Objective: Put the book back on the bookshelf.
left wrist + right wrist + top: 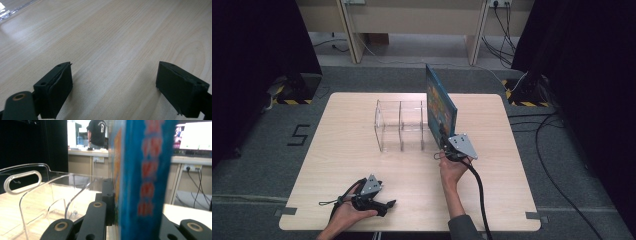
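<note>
Book (pixel 441 106) standing upright on edge, blue cover with orange and colourful print, clamped near its lower near corner by the right gripper (pixel 446 146). Sitting just beside the right end of the clear acrylic organizer (pixel 401 125), toward the far middle of the surface (pixel 337 165), whether touching the end wall or not being impossible to tell. Seen in the right gripper view as a blurred blue spine (pixel 145 177) with red lettering, rising between the black jaws, both pressing flat against its covers. Right hand (pixel 453 170) gripping the tool from below, forearm coming in from the near edge, black cable trailing back past the sleeve.

Organizer lying left of the book, transparent, divided by upright partitions into compartments, a slotted handle cutout (pixel 22 182) showing in its wall in the right gripper view.

Left gripper (pixel 382 205) resting low near the near edge of the surface, left of centre, well apart from book and organizer, held in the left hand (pixel 349 212). Jaws standing wide apart in the left gripper view, holding nothing, bare pale wood grain lying between the pads (pixel 61 87).

Person in a dark shirt (pixel 97 132) standing at a counter far behind, in the right gripper view.
</note>
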`<control>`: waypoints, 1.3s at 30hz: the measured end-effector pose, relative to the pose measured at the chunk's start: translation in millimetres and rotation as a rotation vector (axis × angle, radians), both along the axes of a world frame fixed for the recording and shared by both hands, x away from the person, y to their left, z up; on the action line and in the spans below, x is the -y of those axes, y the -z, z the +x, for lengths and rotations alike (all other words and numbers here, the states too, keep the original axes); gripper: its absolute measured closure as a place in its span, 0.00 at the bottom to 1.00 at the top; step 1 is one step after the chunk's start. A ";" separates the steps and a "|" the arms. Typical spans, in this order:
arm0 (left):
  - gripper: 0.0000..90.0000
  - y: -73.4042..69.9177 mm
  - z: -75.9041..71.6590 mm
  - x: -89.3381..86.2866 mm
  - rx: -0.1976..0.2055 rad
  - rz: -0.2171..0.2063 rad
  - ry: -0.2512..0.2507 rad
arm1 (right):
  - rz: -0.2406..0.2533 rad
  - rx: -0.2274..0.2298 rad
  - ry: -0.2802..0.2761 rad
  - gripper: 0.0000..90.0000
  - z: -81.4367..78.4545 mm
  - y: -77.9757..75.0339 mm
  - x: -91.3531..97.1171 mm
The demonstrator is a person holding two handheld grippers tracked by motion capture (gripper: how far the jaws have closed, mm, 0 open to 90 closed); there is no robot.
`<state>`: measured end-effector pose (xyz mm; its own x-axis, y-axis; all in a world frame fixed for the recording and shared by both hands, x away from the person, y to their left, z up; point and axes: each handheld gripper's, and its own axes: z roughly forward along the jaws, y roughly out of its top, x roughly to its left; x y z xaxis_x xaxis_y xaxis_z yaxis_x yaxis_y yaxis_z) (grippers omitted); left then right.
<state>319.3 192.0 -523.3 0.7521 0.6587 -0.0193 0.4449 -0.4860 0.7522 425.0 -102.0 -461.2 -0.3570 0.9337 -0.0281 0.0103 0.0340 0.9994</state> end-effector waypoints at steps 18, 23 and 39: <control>0.14 0.1 -0.1 0.6 0.001 -0.001 0.002 | 0.029 -0.048 0.022 0.91 -3.8 0.0 6.9; 0.14 0.1 -0.2 0.6 0.001 -0.001 0.002 | 0.060 -0.060 0.020 0.90 -3.2 -0.3 11.0; 0.14 0.1 -0.3 0.8 0.001 -0.002 0.004 | 0.064 -0.115 -0.005 0.78 -6.9 3.8 19.0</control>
<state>319.0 191.2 -523.4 0.7545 0.6560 -0.0198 0.4424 -0.4861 0.7537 418.1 -120.9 -465.0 -0.3590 0.9305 0.0728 0.1245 -0.0295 0.9918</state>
